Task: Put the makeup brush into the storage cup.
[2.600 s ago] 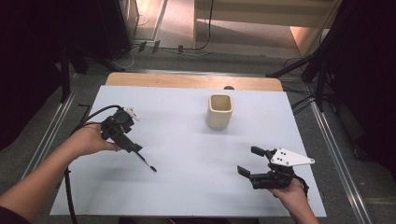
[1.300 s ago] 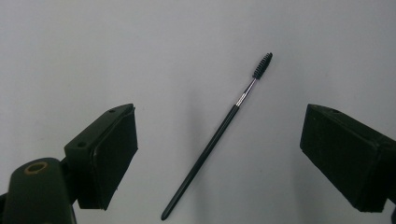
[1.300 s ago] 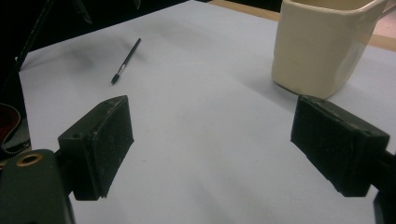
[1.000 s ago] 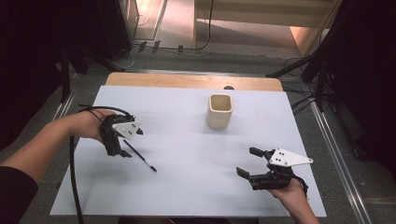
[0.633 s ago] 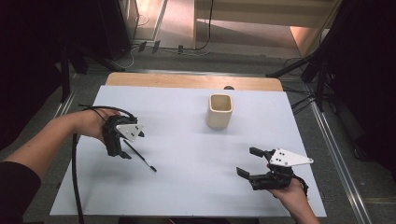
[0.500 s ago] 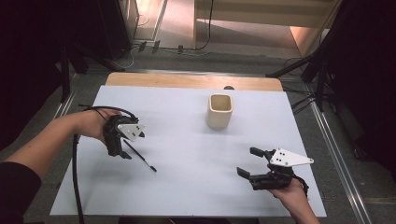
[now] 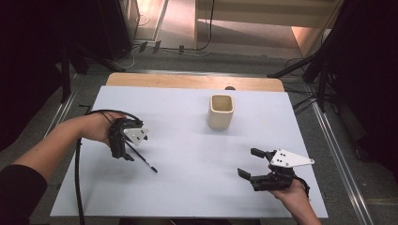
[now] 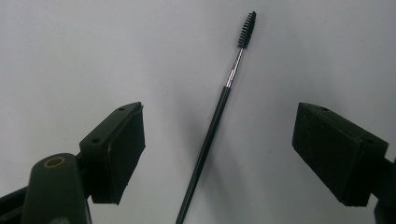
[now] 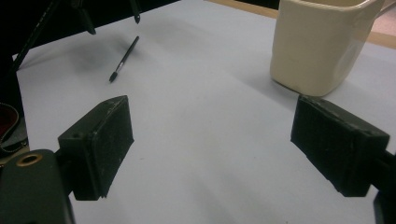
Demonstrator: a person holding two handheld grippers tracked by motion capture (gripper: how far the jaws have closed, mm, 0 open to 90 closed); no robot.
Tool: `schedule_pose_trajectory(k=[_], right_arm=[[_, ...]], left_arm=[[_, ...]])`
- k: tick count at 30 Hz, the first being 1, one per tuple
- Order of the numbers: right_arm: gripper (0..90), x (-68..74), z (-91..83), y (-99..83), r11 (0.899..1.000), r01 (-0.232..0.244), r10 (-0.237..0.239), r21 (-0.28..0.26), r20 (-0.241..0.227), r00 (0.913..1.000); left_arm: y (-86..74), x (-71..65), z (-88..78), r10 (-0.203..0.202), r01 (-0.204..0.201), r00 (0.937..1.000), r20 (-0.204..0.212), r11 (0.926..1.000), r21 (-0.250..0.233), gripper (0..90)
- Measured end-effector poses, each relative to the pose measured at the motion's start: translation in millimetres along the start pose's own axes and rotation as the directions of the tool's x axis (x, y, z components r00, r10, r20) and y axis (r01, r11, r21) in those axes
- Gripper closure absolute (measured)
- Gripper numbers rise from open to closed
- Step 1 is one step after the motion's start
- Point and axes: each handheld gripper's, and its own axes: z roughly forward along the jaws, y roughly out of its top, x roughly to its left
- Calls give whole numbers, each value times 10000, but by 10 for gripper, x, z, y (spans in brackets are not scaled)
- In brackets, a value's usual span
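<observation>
Hovering over brush [image 8: 212, 126] — left gripper [image 7: 123, 152], jaws spread wide either side, not touching. Brush flat on table [image 7: 187, 187], left part. Right gripper [image 7: 248, 163] open, empty — cup [image 7: 221, 111] beyond.

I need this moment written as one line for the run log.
left gripper: open, over thin black spoolie brush, no contact | right gripper: open, holding nothing | cream square ceramic cup: upright on white table

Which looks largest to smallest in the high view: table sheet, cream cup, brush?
1. Table sheet, by far the largest.
2. Cream cup.
3. Brush, a thin stick lying under the open left tool; partly hidden, so its length is unsure.
</observation>
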Motion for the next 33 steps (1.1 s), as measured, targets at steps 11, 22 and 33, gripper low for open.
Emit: schedule_pose_trajectory(k=[11,22,33], right_arm=[[138,1,7,-2,10000,-49,49,35,-21,10000],[138,-2,-1,-2,10000,-65,65,-20,-28,10000],[138,-3,-2,0,10000,-69,69,-17,-14,10000]], left_arm=[[-12,23,157,116,-128,9994,316,9993,360,174],[-60,47,316,-245,205,9984,500,9968,776,175],[-84,49,431,90,-146,9991,412,9906,1363,304]])
